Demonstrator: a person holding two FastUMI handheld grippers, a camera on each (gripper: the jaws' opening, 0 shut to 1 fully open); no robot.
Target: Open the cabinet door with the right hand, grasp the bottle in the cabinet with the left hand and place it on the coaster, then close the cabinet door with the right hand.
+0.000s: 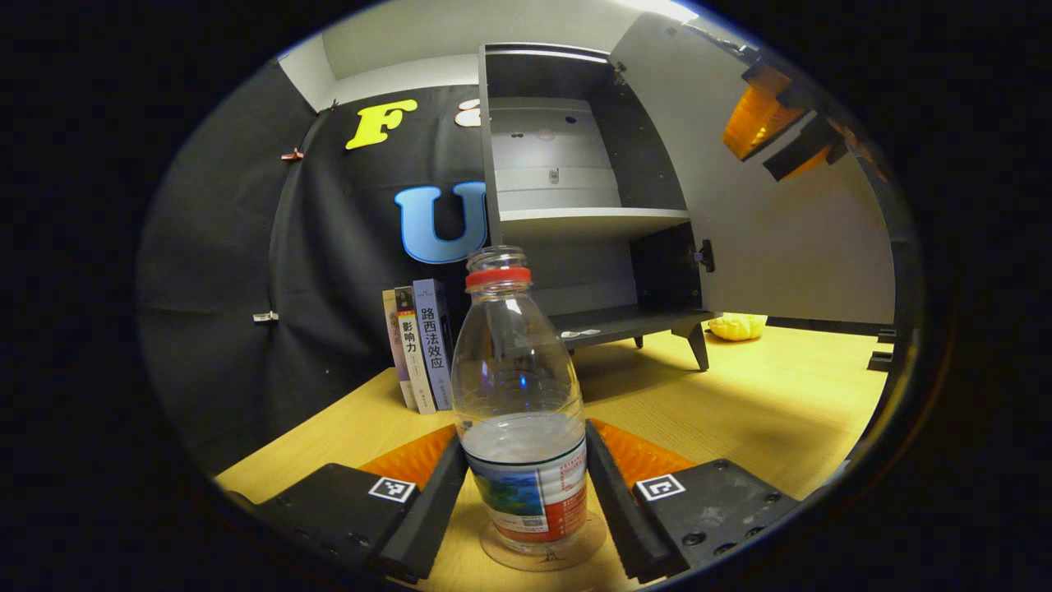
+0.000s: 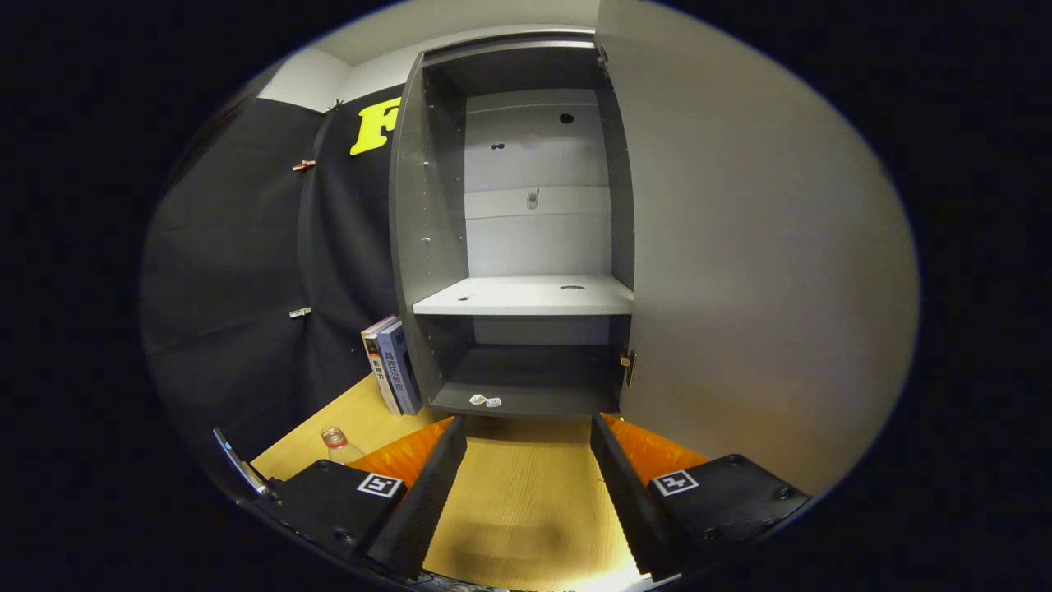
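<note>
Door (image 2: 740,271) open, bottle (image 1: 522,411) standing on coaster (image 1: 542,552). Left gripper (image 1: 526,493) flanks bottle, prob. touching, grip unclear. Right gripper (image 2: 526,493) wide open, empty; door closing left.

In the left gripper view, at about nine o'clock of the clear plastic bottle (image 1: 519,395), the blue upright book (image 1: 435,344) reads 路西法效应 on its spine. Beside it, the cream-and-black book (image 1: 411,349) reads 影响力. The bottle's own label print is too small to read.

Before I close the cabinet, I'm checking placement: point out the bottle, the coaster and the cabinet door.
bottle (image 1: 518,386): left gripper view, on its clear body.
coaster (image 1: 503,557): left gripper view, on its rim under the bottle.
cabinet door (image 2: 740,271): right gripper view, on its inner face.
</note>
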